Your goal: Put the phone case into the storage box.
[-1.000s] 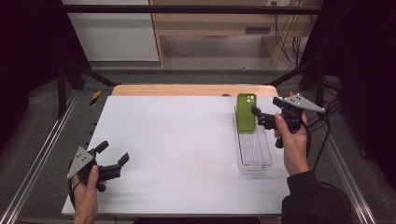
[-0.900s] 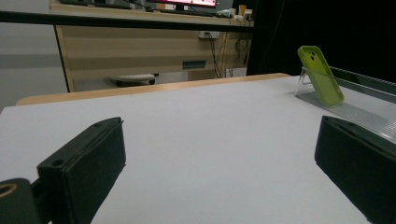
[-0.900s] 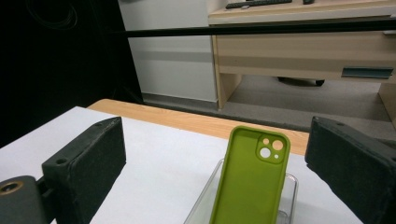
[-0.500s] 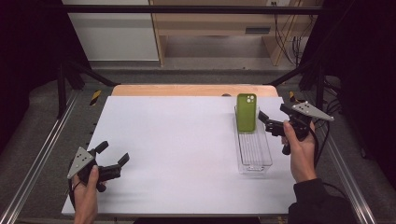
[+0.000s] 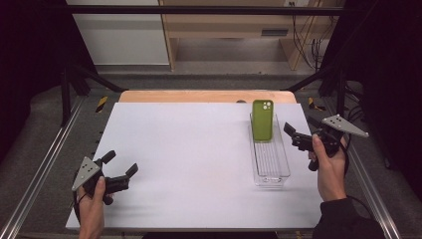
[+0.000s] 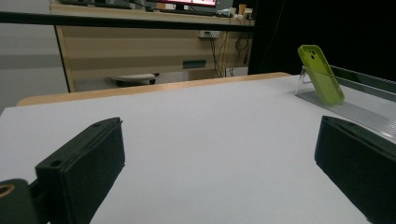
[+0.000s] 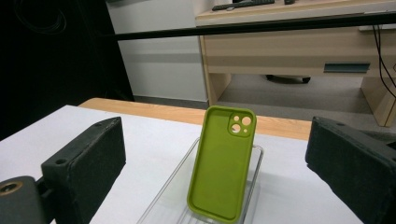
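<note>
A: Phone case [image 5: 262, 120] status?
B: Green, leaning upright at clear tray's [image 5: 271, 169] far end, bench [image 5: 199, 159] 2 o'clock.
A: Hand-held grippers?
B: Right hand-held gripper [image 5: 297, 138] jaws spread, empty, just beside tray at 3 o'clock. Left hand-held gripper [image 5: 121, 165] spread, 8 o'clock.

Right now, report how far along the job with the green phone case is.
Looks done: the green phone case stands propped at the far end of the clear tray. In hand: nothing; the right gripper is open beside the tray, apart from the case, and the left gripper is open over the white table near its front left corner. Left: apparently little, perhaps only drawing the right gripper clear.
</note>
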Demonstrator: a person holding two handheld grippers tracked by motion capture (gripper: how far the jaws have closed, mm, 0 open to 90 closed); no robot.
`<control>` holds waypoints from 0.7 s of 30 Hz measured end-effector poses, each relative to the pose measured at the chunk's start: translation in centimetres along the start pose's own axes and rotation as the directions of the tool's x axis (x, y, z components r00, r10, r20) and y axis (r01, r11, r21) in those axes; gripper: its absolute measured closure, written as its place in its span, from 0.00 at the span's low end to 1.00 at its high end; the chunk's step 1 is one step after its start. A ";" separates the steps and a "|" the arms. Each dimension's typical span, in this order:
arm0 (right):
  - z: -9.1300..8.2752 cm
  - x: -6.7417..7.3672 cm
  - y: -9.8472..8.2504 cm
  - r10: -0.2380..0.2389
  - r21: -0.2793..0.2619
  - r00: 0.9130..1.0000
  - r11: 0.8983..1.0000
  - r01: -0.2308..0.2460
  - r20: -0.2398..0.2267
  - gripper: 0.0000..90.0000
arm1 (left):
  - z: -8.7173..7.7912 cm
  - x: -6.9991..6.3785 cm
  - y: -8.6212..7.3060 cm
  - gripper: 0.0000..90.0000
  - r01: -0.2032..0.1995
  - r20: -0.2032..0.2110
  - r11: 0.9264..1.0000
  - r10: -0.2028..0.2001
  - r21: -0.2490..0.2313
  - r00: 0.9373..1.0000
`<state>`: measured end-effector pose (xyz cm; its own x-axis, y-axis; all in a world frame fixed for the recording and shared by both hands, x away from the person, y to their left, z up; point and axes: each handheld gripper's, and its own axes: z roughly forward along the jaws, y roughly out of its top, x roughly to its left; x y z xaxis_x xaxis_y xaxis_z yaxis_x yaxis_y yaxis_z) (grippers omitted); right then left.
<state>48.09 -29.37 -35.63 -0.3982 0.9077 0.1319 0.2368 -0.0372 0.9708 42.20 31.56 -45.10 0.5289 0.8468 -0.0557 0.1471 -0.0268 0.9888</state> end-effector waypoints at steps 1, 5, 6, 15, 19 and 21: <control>-0.1 0.0 -0.1 0.000 -0.001 1.000 1.000 0.000 0.001 0.06 | 0.0 0.0 0.0 0.01 -0.002 0.001 1.000 0.002 0.001 1.000; -0.6 -0.1 -0.3 -0.007 -0.003 1.000 1.000 0.007 0.004 0.06 | 0.0 -0.1 0.0 0.01 -0.002 0.002 1.000 0.002 0.003 1.000; -0.6 -0.1 -0.3 -0.007 -0.002 1.000 1.000 0.007 0.002 0.06 | 0.0 -0.1 0.0 0.01 0.000 0.002 1.000 0.000 0.002 1.000; -1.3 -0.2 -0.4 -0.012 -0.010 1.000 1.000 0.012 0.000 0.05 | -0.1 -0.2 0.1 0.01 -0.001 0.005 1.000 0.001 0.000 1.000; -1.7 0.0 -0.3 -0.012 -0.020 1.000 1.000 0.012 -0.010 0.05 | -0.3 -0.1 0.1 0.01 0.028 0.022 1.000 -0.028 -0.013 0.999; -1.9 0.2 -0.3 -0.015 -0.023 1.000 1.000 0.014 -0.013 0.05 | -0.4 0.0 0.0 0.01 0.027 0.021 1.000 -0.027 -0.011 0.999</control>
<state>46.28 -29.99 -35.54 -0.4132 0.9027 0.1202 0.2105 -0.0337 0.9770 41.87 31.74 -45.00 0.5420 0.8360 -0.0854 0.1521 0.0023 0.9884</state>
